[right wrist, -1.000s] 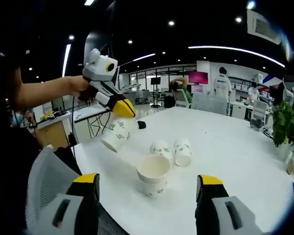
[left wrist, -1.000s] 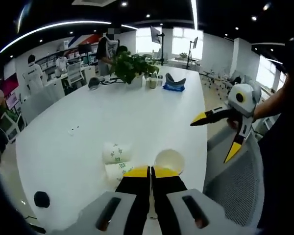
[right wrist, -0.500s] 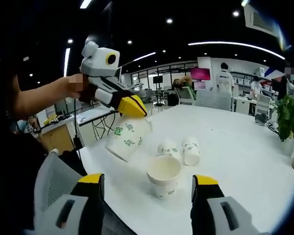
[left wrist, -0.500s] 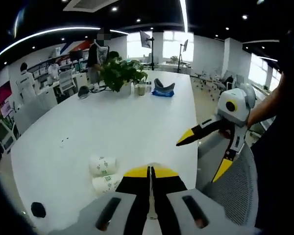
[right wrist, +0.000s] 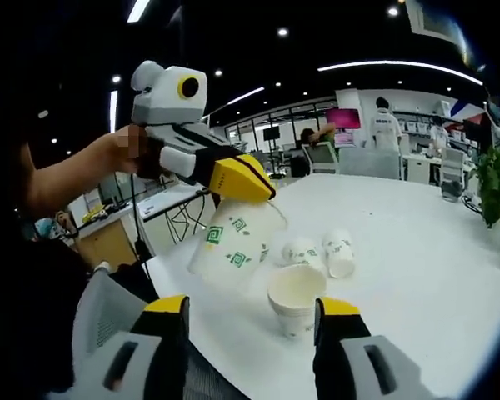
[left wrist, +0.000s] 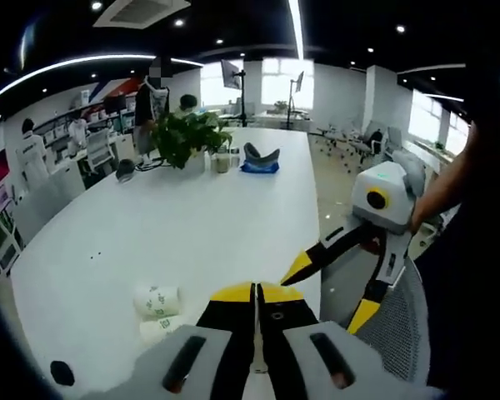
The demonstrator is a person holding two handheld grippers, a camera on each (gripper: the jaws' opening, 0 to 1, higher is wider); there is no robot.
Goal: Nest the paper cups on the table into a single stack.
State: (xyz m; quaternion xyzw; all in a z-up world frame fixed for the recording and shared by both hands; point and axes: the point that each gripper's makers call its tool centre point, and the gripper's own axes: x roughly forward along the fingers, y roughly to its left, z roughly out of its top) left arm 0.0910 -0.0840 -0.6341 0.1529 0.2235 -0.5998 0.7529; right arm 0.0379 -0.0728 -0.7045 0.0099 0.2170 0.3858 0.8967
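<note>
In the right gripper view the left gripper (right wrist: 254, 185) pinches the rim of a white paper cup with green square logos (right wrist: 236, 246) between its yellow-tipped fingers (right wrist: 243, 177), holding it tilted in the air, mouth up toward the fingers and base pointing down-left. In the left gripper view those fingers (left wrist: 233, 293) lie pressed together, and the cup itself is hidden beneath them. The right gripper (right wrist: 250, 307) stands with its fingers wide apart and nothing between them; in the left gripper view it (left wrist: 329, 287) hangs open beside the tabletop's edge.

Just past the held cup, an upright stack of white paper cups (right wrist: 297, 297) stands on the white tabletop (right wrist: 417, 242), its open mouth facing up. Behind it two more white paper cups with green logos (right wrist: 321, 252) lie on their sides, close together; the left gripper view shows them (left wrist: 158, 312) partly cut off by the gripper body.

The room is an open office with ceiling strip lights, a potted green plant (left wrist: 183, 137) on the tabletop, and people at distant desks.
</note>
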